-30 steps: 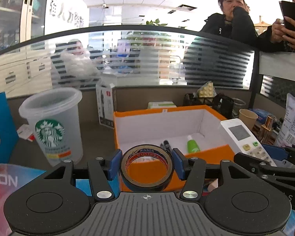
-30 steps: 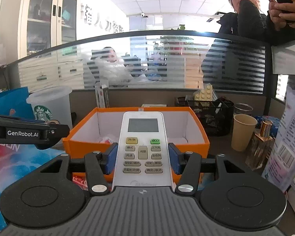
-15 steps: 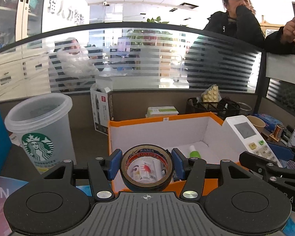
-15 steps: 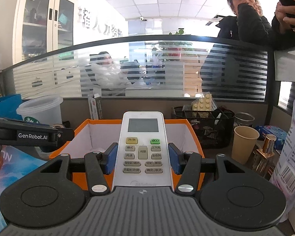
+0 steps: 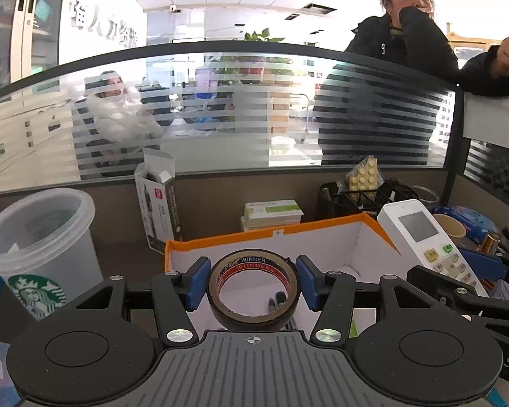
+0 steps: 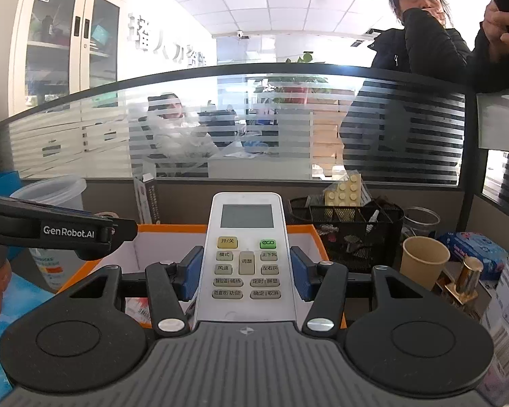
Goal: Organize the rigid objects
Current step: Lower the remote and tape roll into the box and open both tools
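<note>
Behind the table runs one striped glass partition (image 6: 288, 125), with one person in a black jacket (image 6: 420, 47) leaning on its top edge, a second person's hand (image 6: 502, 17) at the far right, and a third person in white (image 6: 180, 139) seated beyond the glass. On the table sits one orange box (image 5: 278, 234) with white inner walls, open at the top; a dark pen-like item lies on its floor, seen through the tape's hole. Left of the box stands one clear lidded cup (image 5: 37, 247) with a green logo, and behind the box one tall opened carton (image 5: 159, 210) and one flat green-and-white packet (image 5: 271, 210). To the right are one black mesh basket (image 6: 349, 230) holding a sheet of yellow pills, one paper cup (image 6: 424, 261), one blue wipes pack (image 6: 475, 247) and one small gold-capped bottle (image 6: 468, 274). Two grippers are in view, each about half closed on a single item. The left gripper (image 5: 252, 283) clamps one roll of tape (image 5: 252, 288) upright between its blue pads, held over the near wall of the box. The right gripper (image 6: 246, 273) clamps one white remote (image 6: 246, 257) by its sides, screen and buttons facing the camera, its top end over the box's right part.
</note>
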### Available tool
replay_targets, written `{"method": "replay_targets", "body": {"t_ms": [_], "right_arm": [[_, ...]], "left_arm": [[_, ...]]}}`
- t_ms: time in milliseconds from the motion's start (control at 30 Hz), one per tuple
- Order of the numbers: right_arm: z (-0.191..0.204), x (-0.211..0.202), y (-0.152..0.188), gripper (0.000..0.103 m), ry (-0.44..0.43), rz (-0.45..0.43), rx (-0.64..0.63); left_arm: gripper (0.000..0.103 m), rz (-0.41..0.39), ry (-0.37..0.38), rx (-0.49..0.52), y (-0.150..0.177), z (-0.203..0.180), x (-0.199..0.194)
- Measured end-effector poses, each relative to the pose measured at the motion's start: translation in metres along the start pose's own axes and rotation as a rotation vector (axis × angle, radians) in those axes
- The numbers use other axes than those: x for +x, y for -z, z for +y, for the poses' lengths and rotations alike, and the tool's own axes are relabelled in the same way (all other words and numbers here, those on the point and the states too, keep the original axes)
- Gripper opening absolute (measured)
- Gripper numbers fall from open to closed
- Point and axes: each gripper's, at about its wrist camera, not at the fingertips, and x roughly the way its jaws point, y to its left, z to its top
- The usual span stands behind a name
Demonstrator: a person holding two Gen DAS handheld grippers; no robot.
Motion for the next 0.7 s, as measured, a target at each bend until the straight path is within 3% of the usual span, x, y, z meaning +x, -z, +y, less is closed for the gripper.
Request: {"method": "replay_targets", "body": {"t_ms": [267, 700], "right_arm": [[-0.007, 0.022, -0.009, 0.05, -0.012, 0.016, 0.003], [-0.017, 0.081, -0.004, 0.05, -0.011, 0.14, -0.012]], "left_arm": [[0.053, 0.037, -0.01, 0.01, -0.006, -0.002, 0.026], [0.053, 0.198, 0.0, -0.002, 0.005, -0.001, 0.088]]}}
